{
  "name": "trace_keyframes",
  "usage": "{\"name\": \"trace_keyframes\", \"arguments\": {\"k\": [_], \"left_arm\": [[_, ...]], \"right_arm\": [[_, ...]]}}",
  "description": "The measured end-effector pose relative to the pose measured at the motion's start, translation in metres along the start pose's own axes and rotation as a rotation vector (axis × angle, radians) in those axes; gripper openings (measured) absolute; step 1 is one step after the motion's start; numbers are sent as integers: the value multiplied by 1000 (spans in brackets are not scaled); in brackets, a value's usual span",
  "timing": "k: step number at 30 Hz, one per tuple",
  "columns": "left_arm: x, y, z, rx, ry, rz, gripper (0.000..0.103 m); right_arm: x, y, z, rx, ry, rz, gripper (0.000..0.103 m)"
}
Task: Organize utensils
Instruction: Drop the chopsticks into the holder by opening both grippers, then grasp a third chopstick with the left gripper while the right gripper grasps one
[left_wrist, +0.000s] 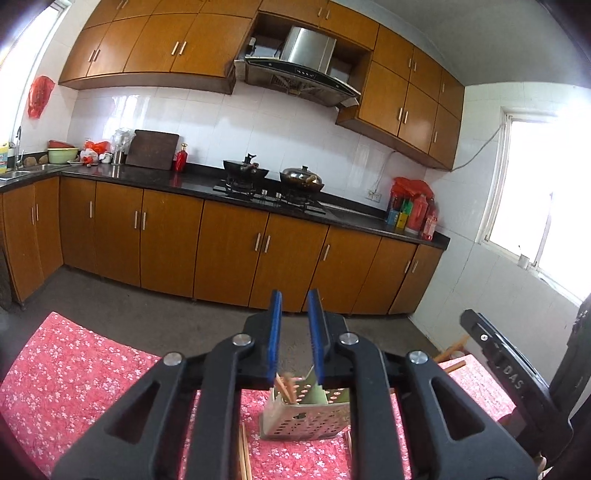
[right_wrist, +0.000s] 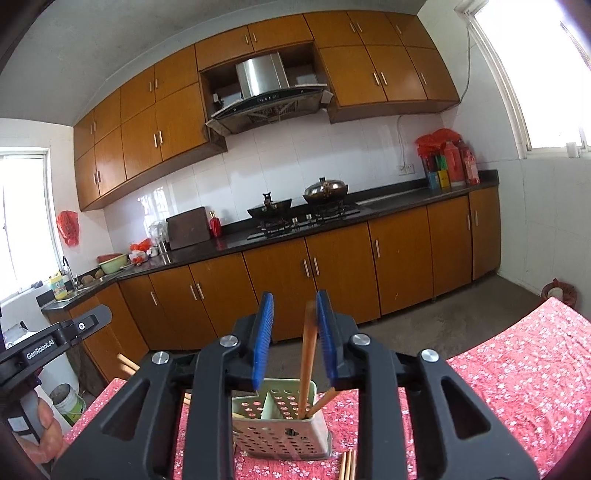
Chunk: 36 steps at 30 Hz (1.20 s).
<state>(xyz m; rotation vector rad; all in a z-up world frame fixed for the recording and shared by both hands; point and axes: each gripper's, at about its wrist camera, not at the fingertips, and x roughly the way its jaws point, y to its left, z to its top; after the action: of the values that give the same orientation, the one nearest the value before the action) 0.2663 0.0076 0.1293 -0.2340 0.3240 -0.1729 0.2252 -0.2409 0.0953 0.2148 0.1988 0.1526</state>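
Presently we note both hand-held grippers poised above a perforated utensil holder (right_wrist: 282, 428) standing upright on a table covered with a pink floral cloth (right_wrist: 517, 369). Our left gripper (left_wrist: 295, 332) shows its blue pads parted by a narrow gap with nothing between them; the holder lies below and beyond its fingertips. Our right gripper (right_wrist: 293, 332) also stands slightly apart. A wooden chopstick (right_wrist: 308, 354) rises between its pads, leaning close against the right-hand pad; we cannot tell whether that pad presses on it, and the left-hand pad is clear of it. The chopstick's lower end sits inside the holder's right compartment, beside a second chopstick (right_wrist: 323, 400) tilted to the right.

From the left wrist view we observe further chopsticks in the holder (left_wrist: 286, 386), and loose ones lying on the cloth just left of its base (left_wrist: 244, 454). From the right wrist view, more loose chopsticks (right_wrist: 347, 465) lie on the cloth at the holder's right front corner.

A hand (right_wrist: 44, 432) grips the left device at the lower left edge of the right wrist view.
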Motion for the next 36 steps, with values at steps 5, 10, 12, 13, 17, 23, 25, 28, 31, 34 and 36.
{"name": "trace_keyframes", "arguments": {"k": [5,10,12,13,17,23,25,28,31,34,36], "left_arm": [[-37,10,0,-12,-26,23,22],[-68,35,-26,-4,9,72,24],[-70,50,-47,1,63,107,25],[-68,57,-58,6,101,124,25],[-54,87,-109,-10,246,181,25],[-41,106,-166,-43,386,214,25],[-40,107,-175,-46,408,204,25],[-39,102,-184,-35,428,188,25],[-37,94,-188,-22,441,174,25],[-34,89,-191,-13,455,160,25],[-31,86,-194,-8,467,150,25]], "right_arm": [[-36,-3,10,-33,-28,-31,27],[-66,-24,-10,-32,38,-75,27],[-67,-37,-33,-21,122,-107,27],[-61,-46,-51,-8,190,-117,27],[-33,-68,-115,60,444,-114,27],[-11,-58,-190,86,684,-44,20],[-7,-52,-201,83,715,-33,20],[-5,-47,-213,67,744,-29,18],[-4,-45,-212,39,740,-51,17],[-4,-52,-213,48,738,-59,17],[-5,-54,-213,46,739,-63,17]]}}
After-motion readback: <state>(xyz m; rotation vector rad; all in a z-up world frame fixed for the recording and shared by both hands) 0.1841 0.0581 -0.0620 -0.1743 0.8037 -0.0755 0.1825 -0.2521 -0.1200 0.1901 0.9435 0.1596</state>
